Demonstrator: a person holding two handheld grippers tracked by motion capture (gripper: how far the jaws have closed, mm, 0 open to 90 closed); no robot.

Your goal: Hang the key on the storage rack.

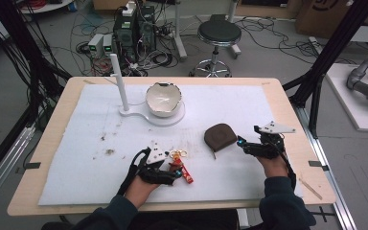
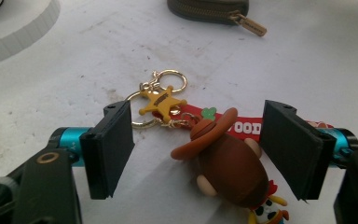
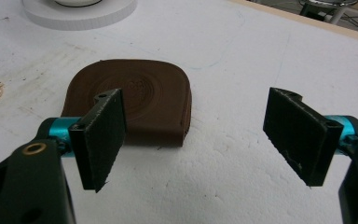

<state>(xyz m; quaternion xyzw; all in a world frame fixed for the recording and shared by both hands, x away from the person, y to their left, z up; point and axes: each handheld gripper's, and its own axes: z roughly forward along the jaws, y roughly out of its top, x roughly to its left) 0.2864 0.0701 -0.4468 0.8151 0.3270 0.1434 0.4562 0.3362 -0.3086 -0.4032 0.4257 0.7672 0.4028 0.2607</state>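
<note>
A cowboy keychain [image 2: 228, 158] with a brown hat, a red strap, a yellow star and gold rings [image 2: 168, 86] lies on the white mat. My left gripper [image 2: 198, 151] is open, its jaws standing on either side of the figure. From above the keychain [image 1: 183, 166] lies at the tip of that gripper [image 1: 175, 168]. A brown zip pouch [image 3: 130, 100] lies flat on the mat, just beyond my open right gripper [image 3: 196, 137]; its left jaw overlaps the pouch's near edge. In the high view the pouch [image 1: 220, 135] sits left of the right gripper [image 1: 243, 145].
A white bowl [image 1: 163, 99] rests on a white round stand [image 1: 172, 118] with an upright post [image 1: 119, 82] at the mat's back. Crumbs and stains [image 1: 106, 151] mark the mat's left half. A stool [image 1: 218, 36] and computers [image 1: 133, 28] stand on the floor beyond the table.
</note>
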